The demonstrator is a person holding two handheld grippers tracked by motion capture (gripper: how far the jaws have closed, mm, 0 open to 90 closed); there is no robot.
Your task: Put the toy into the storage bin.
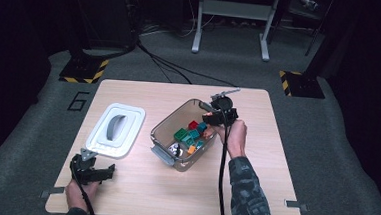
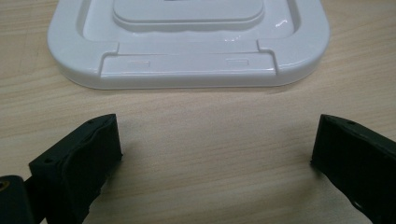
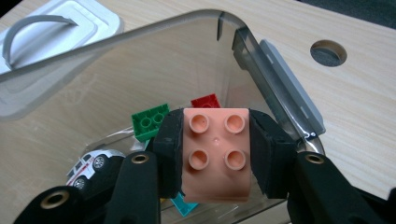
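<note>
Right tool (image 3: 215,156) clamped on a peach four-stud brick (image 3: 215,154), held between both jaws just over the clear bin (image 1: 163,129) on the desk (image 1: 255,156), above green (image 3: 150,121) and red (image 3: 206,101) bricks and a toy car (image 3: 90,167). Left tool (image 2: 217,154) spread wide, empty, low over the desk just short of the white lid (image 2: 187,42).

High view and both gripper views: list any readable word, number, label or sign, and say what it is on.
"6": a large dark numeral on the grey floor mat, left of the table's far left corner.
Yellow-and-black hazard stripes, no words: on the two floor plates beyond the table.
Toy car in the clear bin: any markings too small to read.
White lid and the peach brick in the right tongs: no text.
</note>
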